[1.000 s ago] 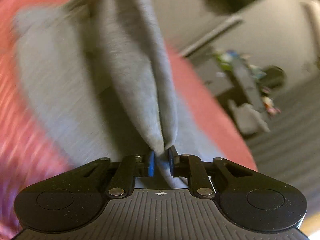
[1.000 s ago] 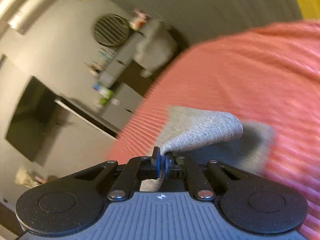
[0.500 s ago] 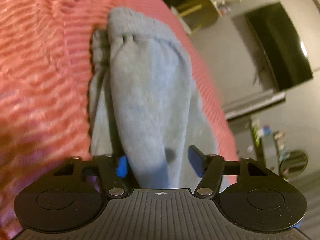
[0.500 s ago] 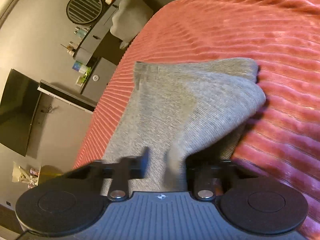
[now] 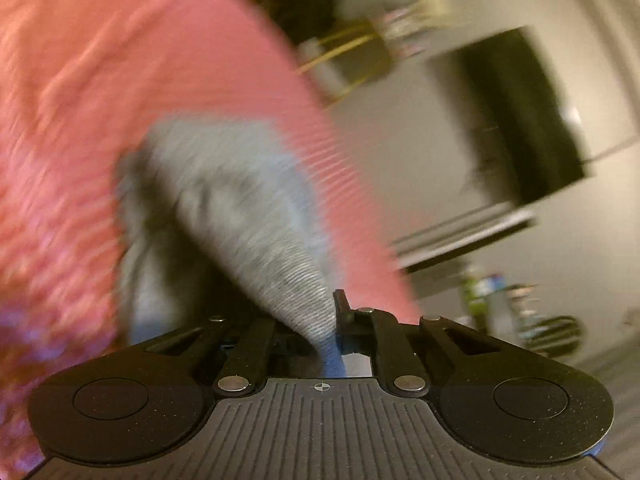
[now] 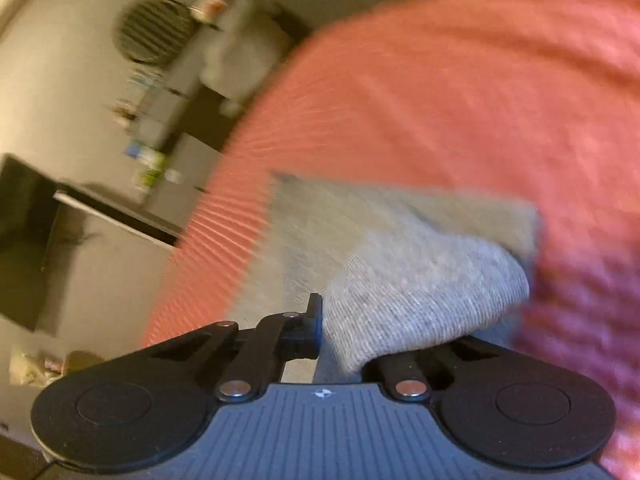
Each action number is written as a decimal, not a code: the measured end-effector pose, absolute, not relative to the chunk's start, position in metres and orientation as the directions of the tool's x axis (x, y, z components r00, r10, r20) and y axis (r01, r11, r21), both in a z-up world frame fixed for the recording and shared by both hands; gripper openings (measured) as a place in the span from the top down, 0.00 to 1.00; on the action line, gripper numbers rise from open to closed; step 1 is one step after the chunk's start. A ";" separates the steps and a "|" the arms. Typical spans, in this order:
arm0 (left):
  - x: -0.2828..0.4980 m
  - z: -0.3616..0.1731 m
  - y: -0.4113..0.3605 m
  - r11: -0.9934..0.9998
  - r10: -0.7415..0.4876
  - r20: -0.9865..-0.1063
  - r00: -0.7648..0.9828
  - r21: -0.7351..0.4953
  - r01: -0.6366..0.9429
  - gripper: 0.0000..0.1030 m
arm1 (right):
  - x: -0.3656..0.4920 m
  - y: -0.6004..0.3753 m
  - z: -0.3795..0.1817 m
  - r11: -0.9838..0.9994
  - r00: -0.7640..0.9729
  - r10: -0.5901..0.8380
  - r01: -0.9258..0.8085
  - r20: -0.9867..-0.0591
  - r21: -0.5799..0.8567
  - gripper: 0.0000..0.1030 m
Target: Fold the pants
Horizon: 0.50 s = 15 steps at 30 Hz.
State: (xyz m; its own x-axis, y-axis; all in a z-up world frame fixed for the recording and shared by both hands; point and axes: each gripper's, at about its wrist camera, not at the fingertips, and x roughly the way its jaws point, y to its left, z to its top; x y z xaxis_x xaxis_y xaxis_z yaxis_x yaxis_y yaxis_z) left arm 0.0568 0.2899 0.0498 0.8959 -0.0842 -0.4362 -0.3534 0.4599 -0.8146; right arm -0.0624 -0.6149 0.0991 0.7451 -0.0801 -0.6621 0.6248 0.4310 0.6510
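- Mid-fold on the bed: we see the grey ribbed-knit pants (image 5: 224,184) lying on the coral-pink ribbed bedspread (image 5: 80,80), close to the bed's edge, with one end lifted off the cover toward each camera.
- Our left hand-held gripper (image 5: 326,334) is clenched on a tapering tongue of the grey fabric; its jaws have just been closing, and the cloth runs down between them, with the right finger (image 5: 341,304) showing against it and the left one hidden behind the fabric.
- Our right hand-held gripper (image 6: 340,332) is likewise clamped on the pants (image 6: 420,292): a rounded, doubled-over bulge of cloth fills the gap beside its visible left finger (image 6: 314,312), while its right finger is covered by the fabric.
- What looks done: the garment already reads as a narrow, layered strip, not a spread pair of legs, so we judge a lengthwise fold to be in place. Motion blur keeps us from counting layers.
- What looks left: the gripped end must be carried over the flat far part, laid down squarely and let go; a further fold may follow to make a compact bundle.
- Beyond the bed, a dark wall-mounted television screen (image 5: 516,120) and a low grey cabinet with small bottles on top (image 6: 172,128) stand well apart from the work.
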 end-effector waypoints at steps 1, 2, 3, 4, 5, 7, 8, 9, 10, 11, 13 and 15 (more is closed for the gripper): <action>0.047 0.061 0.289 0.487 -0.064 -0.388 0.919 -0.816 -0.310 0.89 | -0.065 -0.615 0.112 0.440 0.797 -0.080 0.567 -0.598 0.697 0.97; 0.037 0.066 0.290 0.507 -0.051 -0.350 0.936 -0.816 -0.277 0.89 | -0.069 -0.615 0.127 0.463 0.851 -0.090 0.496 -0.518 0.734 0.97; 0.028 0.069 0.290 0.526 -0.034 -0.328 0.944 -0.809 -0.262 0.89 | -0.074 -0.615 0.138 0.497 0.886 -0.104 0.439 -0.451 0.748 0.97; 0.022 0.065 0.290 0.546 -0.011 -0.354 0.935 -0.786 -0.291 0.88 | -0.079 -0.614 0.145 0.542 0.913 -0.118 0.388 -0.390 0.746 0.97; 0.022 0.060 0.287 0.562 -0.002 -0.406 0.914 -0.756 -0.334 0.88 | -0.082 -0.615 0.146 0.571 0.921 -0.126 0.371 -0.368 0.733 0.97; 0.022 0.033 0.282 0.616 -0.002 -0.582 0.813 -0.642 -0.457 0.86 | -0.081 -0.621 0.133 0.599 0.880 -0.172 0.450 -0.443 0.662 0.96; 0.024 0.021 0.278 0.639 0.004 -0.657 0.754 -0.578 -0.508 0.83 | -0.080 -0.624 0.119 0.603 0.839 -0.200 0.512 -0.506 0.611 0.96; 0.028 0.011 0.278 0.646 0.001 -0.723 0.690 -0.527 -0.553 0.83 | -0.077 -0.629 0.104 0.597 0.781 -0.231 0.585 -0.580 0.549 0.95; 0.028 0.008 0.279 0.637 0.000 -0.744 0.668 -0.515 -0.574 0.82 | -0.074 -0.633 0.088 0.588 0.727 -0.235 0.634 -0.645 0.501 0.95; 0.027 0.013 0.282 0.618 0.005 -0.730 0.684 -0.535 -0.576 0.78 | -0.072 -0.638 0.072 0.576 0.669 -0.225 0.677 -0.708 0.457 0.95; 0.025 0.022 0.288 0.598 0.023 -0.704 0.710 -0.559 -0.574 0.72 | -0.073 -0.639 0.061 0.561 0.651 -0.229 0.696 -0.724 0.448 0.95; 0.019 0.029 0.288 0.597 0.039 -0.672 0.739 -0.578 -0.556 0.73 | -0.072 -0.636 0.064 0.565 0.659 -0.234 0.690 -0.714 0.452 0.94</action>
State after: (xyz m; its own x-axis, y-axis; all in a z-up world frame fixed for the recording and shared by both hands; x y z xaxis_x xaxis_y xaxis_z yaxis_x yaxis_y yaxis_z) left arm 0.0188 0.2882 0.0294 0.7393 0.0386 -0.6722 -0.5564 0.5974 -0.5776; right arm -0.0724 -0.6356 0.0643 0.6592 -0.2345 -0.7145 0.6904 0.5652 0.4516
